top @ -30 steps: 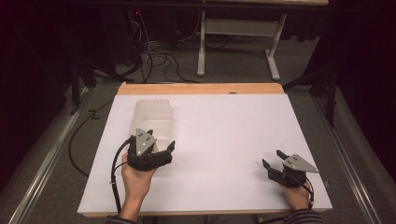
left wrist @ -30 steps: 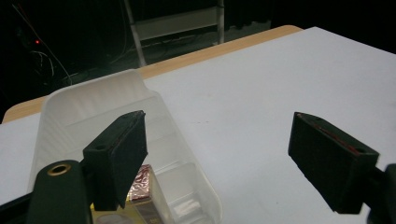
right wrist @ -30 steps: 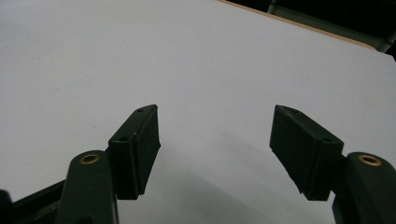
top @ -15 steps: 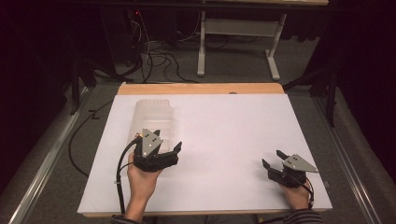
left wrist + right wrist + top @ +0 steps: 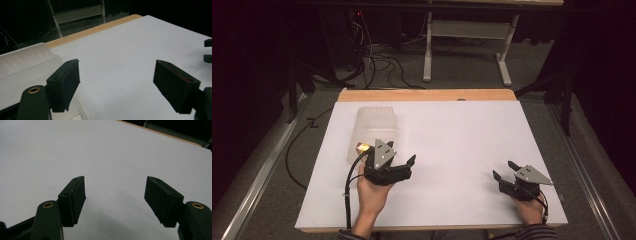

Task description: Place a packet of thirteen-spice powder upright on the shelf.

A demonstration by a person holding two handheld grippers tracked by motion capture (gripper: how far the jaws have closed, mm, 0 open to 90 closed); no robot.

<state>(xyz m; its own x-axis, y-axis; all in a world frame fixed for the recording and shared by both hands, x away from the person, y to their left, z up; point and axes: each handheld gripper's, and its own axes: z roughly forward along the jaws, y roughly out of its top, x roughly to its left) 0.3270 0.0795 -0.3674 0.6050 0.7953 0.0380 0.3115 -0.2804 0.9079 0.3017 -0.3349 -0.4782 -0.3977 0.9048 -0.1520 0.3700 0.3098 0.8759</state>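
On the table (image 5: pixel 462 130) | clear bin (image 5: pixel 374 125) just beyond left tool (image 5: pixel 404 162) | both tools released, right tool (image 5: pixel 503 170) well apart

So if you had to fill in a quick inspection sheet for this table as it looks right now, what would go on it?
Surface: white sheet over a wooden table, whose far edge shows bare.
Job's things: translucent plastic container at the left of the sheet, by the left gripper; a small coloured spot at its near end, too small to identify.
Clutter: nothing seen.
Grippers: left gripper open, jaws wide, holding nothing; right gripper open and empty, low over the sheet.
Cables: a black cable trails from the left gripper; loose wires on the floor beyond.
Surroundings: dark room, grey floor, white metal frame legs behind the table.
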